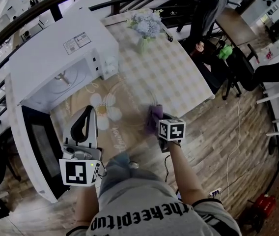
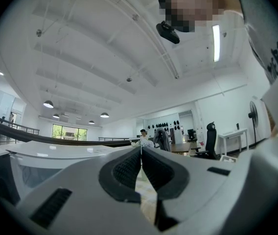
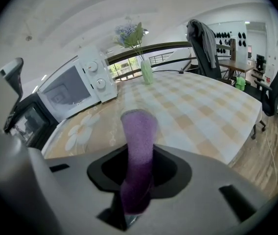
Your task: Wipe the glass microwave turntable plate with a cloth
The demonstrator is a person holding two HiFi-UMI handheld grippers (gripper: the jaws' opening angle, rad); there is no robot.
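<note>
The glass turntable plate (image 1: 62,84) lies inside the white microwave (image 1: 56,53), whose dark door (image 1: 41,149) hangs open towards me. My right gripper (image 1: 155,121) is shut on a purple cloth (image 1: 154,116) over the table's near edge; in the right gripper view the cloth (image 3: 138,146) sticks up from between the jaws. My left gripper (image 1: 89,111) hovers in front of the microwave's opening with its jaws closed on nothing. In the left gripper view that gripper (image 2: 140,153) points up at the ceiling.
A checked tablecloth (image 1: 174,63) covers the table, with a flower-print mat (image 1: 111,109) near me. A green vase of flowers (image 1: 144,28) stands at the far side. Office chairs (image 1: 257,75) and a desk are on the right, and a railing runs behind.
</note>
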